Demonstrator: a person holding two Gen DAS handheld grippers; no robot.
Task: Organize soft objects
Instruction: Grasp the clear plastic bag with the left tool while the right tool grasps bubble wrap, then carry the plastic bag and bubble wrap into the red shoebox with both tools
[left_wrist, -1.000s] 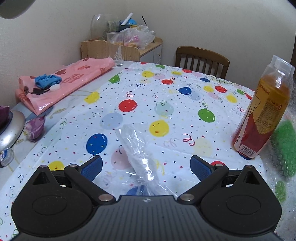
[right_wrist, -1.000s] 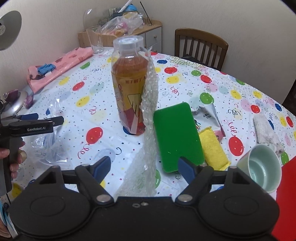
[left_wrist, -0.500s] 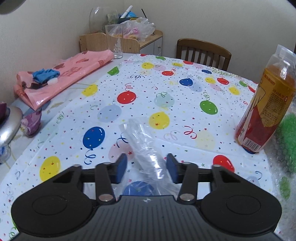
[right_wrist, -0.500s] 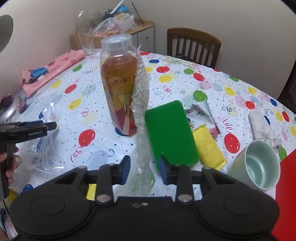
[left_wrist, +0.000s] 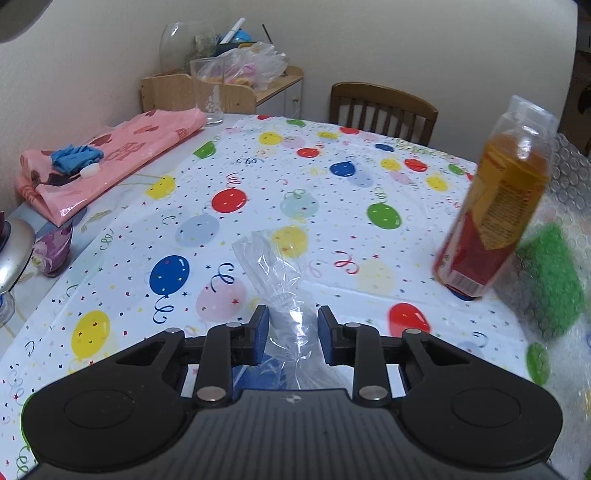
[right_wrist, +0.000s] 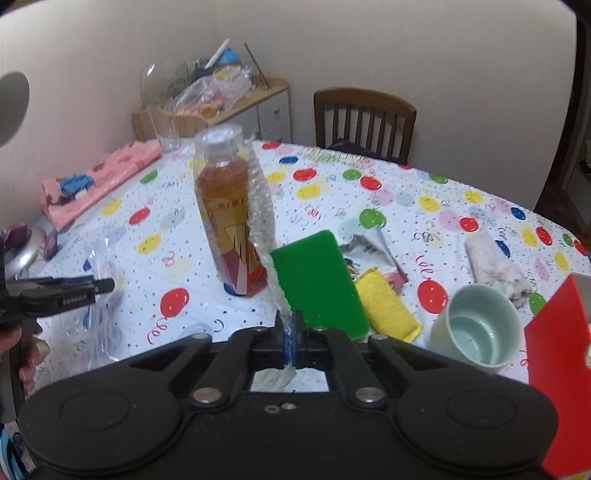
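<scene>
Balloons cover the cloth on the bench (left_wrist: 258, 173), where a tall drink bottle (right_wrist: 231, 218) stands. Right hand-held gripper (right_wrist: 290, 332) pinches a bubble wrap strip (right_wrist: 262, 221) beside the bottle. Left hand-held gripper (left_wrist: 291, 336), part closed, touches a clear plastic bag (left_wrist: 275, 269) on both sides.

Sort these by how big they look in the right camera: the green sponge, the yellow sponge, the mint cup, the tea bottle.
1. tea bottle
2. green sponge
3. mint cup, though it sits nearer the camera, so that is unsure
4. yellow sponge, partly hidden behind the green one
</scene>
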